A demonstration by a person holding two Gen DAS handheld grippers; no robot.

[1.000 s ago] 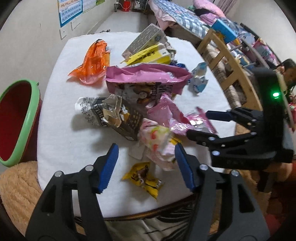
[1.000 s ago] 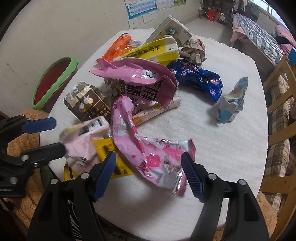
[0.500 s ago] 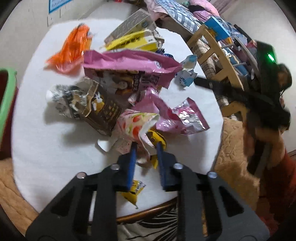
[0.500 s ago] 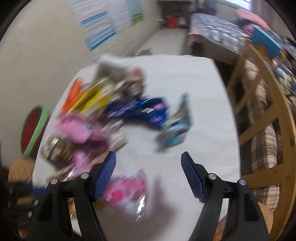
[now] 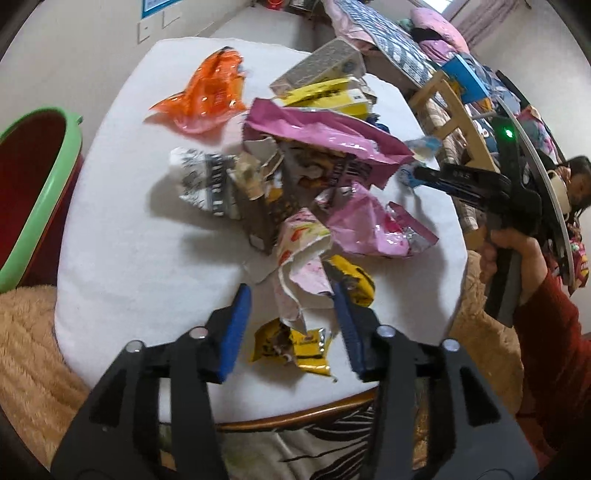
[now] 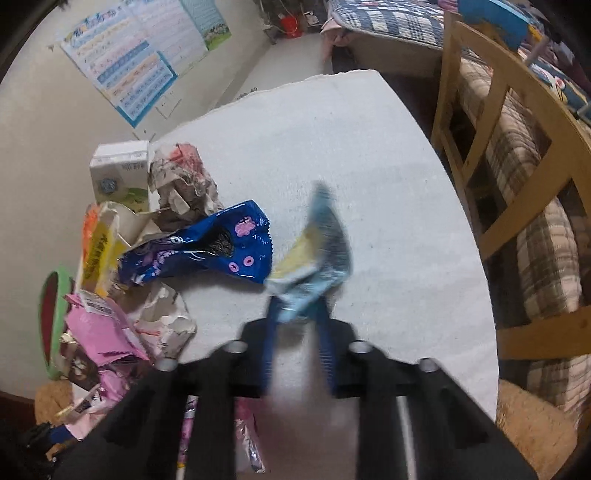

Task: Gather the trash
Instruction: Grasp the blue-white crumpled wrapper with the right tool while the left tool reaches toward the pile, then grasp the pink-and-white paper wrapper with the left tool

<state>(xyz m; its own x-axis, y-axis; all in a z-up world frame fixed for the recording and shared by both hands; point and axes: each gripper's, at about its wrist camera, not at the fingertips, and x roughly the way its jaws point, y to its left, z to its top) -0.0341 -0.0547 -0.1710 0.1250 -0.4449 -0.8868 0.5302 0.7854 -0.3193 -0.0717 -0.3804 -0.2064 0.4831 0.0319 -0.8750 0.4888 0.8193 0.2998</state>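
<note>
Both grippers work over a round table [image 5: 140, 258] covered in white cloth. Right gripper [image 6: 297, 306] is clamped on a light-blue wrapper [image 6: 314, 258], which sticks up from between its blue pads just beside a dark-blue snack bag [image 6: 207, 247]. Left gripper [image 5: 291, 314] has its jaws opening — a torn pink-and-white wrapper [image 5: 299, 258] hangs between them, apart from the left pad, while contact with the right pad cannot be told. Under it on the table lies a small yellow wrapper [image 5: 295, 343]. Farther in on the table sits the main heap: a large pink bag [image 5: 325, 133], an orange wrapper [image 5: 207, 96], a yellow carton [image 5: 328, 98]. Off the table's left edge stands a red bin with a green rim [image 5: 33, 206]; off its right edge, a wooden chair [image 6: 498, 147] — beyond that a bed [image 6: 388, 18]. Posters [image 6: 136, 55] hang on the wall behind.
</note>
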